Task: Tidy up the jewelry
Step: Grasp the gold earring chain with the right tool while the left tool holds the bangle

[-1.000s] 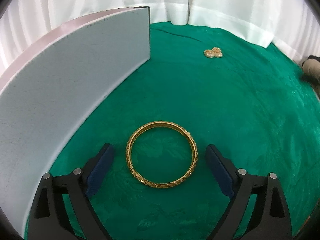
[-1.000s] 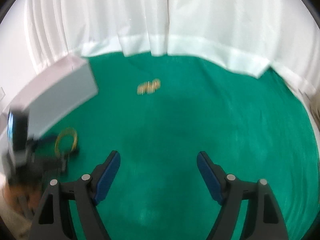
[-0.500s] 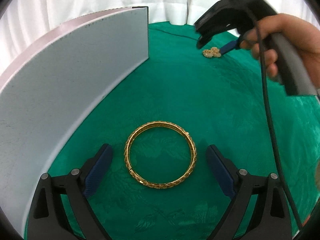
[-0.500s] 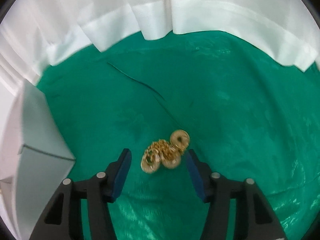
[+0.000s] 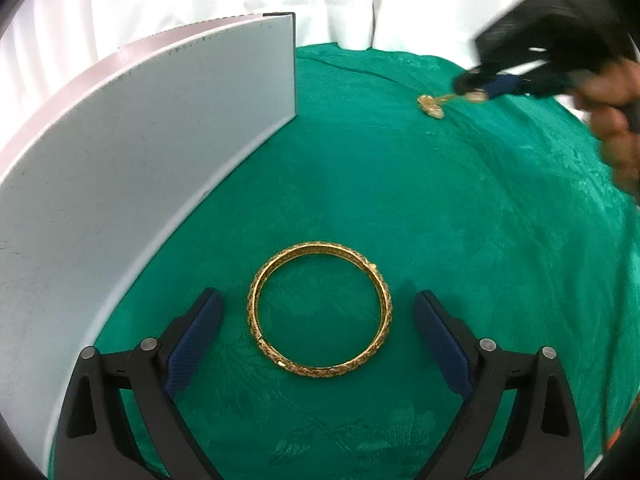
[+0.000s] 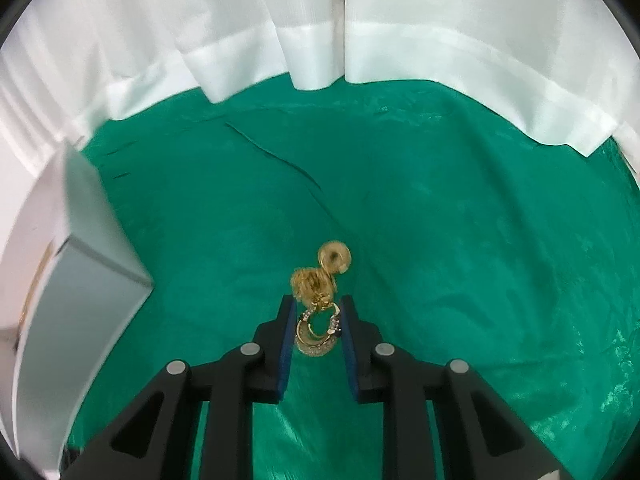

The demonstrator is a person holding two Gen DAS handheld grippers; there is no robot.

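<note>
A gold bangle (image 5: pixel 320 310) lies flat on the green cloth between the fingers of my open left gripper (image 5: pixel 318 312), which does not touch it. My right gripper (image 6: pixel 318 312) is shut on a gold pendant ring (image 6: pixel 318 330) of a small chain piece. The gold chain (image 6: pixel 312 282) and a round gold disc (image 6: pixel 334 258) trail ahead of the fingertips on the cloth. In the left wrist view the right gripper (image 5: pixel 480 90) is at the far right, with the chain piece (image 5: pixel 432 106) stretched out from it.
A grey-white box (image 5: pixel 132 152) with a pink top stands along the left; it also shows in the right wrist view (image 6: pixel 76 288). White curtains (image 6: pixel 320 24) hang behind the green cloth (image 6: pixel 460 220). A crease (image 6: pixel 280 160) runs across the cloth.
My right gripper has closed on the pendant ring and pulled back to the right, stretching the chain piece out. The left gripper and bangle have not moved.
</note>
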